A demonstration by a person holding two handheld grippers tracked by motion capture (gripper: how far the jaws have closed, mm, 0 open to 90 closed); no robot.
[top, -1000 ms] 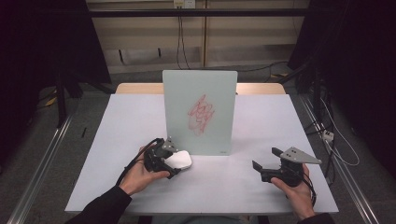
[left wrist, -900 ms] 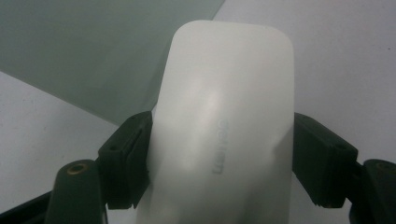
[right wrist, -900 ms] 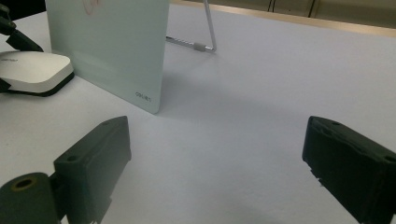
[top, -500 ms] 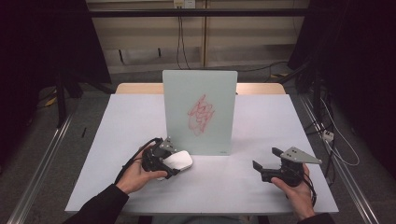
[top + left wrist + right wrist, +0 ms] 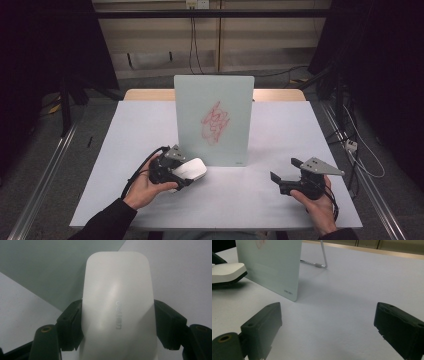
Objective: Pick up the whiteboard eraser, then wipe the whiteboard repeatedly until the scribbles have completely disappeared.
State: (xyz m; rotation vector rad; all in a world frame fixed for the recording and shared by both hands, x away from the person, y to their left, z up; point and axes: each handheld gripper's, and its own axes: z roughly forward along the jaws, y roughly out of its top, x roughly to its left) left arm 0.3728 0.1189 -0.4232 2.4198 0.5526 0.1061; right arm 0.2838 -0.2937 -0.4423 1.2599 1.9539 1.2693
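A pale green board [image 5: 214,119] stands upright at the middle of the table, with a red scribble [image 5: 215,123] on its face. My left gripper [image 5: 181,172] is shut on a white eraser [image 5: 190,169], held just above the table before the board's lower left corner. In the left gripper view the eraser [image 5: 117,305] sits clamped between both black jaws, with the board [image 5: 50,267] behind it. My right gripper [image 5: 285,171] rests open at the front right, nothing between its jaws. In the right gripper view the board [image 5: 272,265] and the eraser [image 5: 227,271] lie ahead to the left.
The white table top [image 5: 125,130] has free room on both sides of the board. A wire stand [image 5: 322,257] props the board from behind. The table's front edge runs just past my hands. Cables lie on the floor to the right [image 5: 350,145].
The left gripper with the eraser has drifted slightly right and toward me, along the board's lower left. The right gripper has not moved.
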